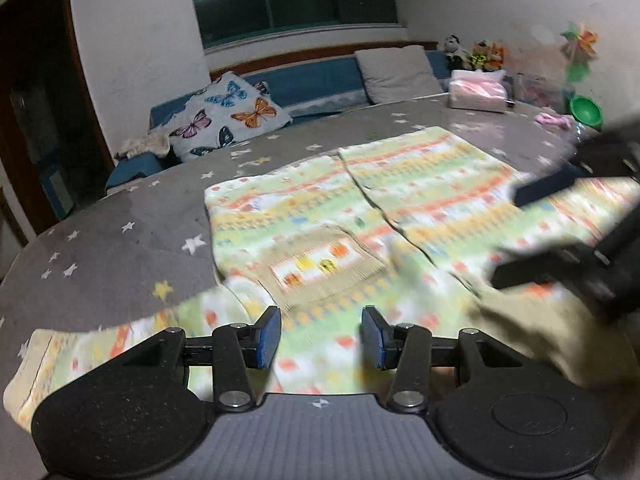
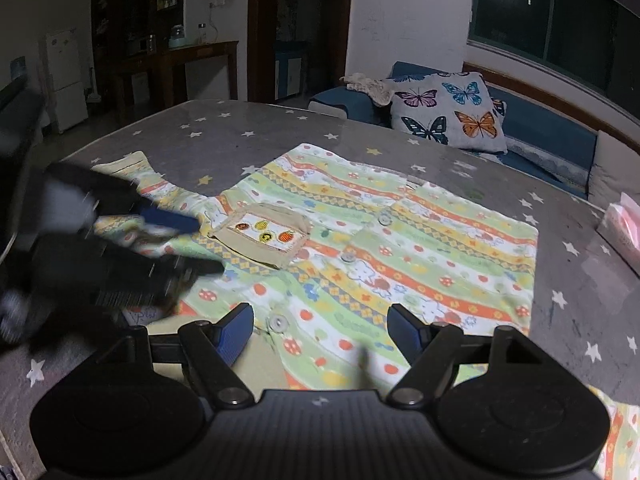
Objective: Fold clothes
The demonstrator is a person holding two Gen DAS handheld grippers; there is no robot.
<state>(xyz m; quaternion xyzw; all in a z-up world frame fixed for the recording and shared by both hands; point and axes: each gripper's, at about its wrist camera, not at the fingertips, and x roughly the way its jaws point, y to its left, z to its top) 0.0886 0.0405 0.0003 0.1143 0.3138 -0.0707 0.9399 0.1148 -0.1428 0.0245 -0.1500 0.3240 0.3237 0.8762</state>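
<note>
1. A child's patterned shirt is being kept spread flat, front up, on the grey star-print bench; its buttoned placket is running down the middle and a beige pocket is showing on the chest. 1 sleeve is lying stretched out toward the bench edge.
2. The left claw is being held with its jaws wide apart and nothing between them, low over the shirt near that sleeve and the pocket.
3. The right claw is likewise being held wide and empty, over the collar end of the placket.
4. Both views are being blurred by motion, so contact with the cloth cannot be told.
5. Risks, as judged: only the top layer being pinched, so the fold is being dragged crooked; the thin cloth being bunched around the pocket; the buttons being caught by a pad; the 2 claws being brought into collision, since they are close.
6. Containers: a pink tissue pack and a green bowl are standing at the far bench edge; the bowl's contents cannot be told.
</note>
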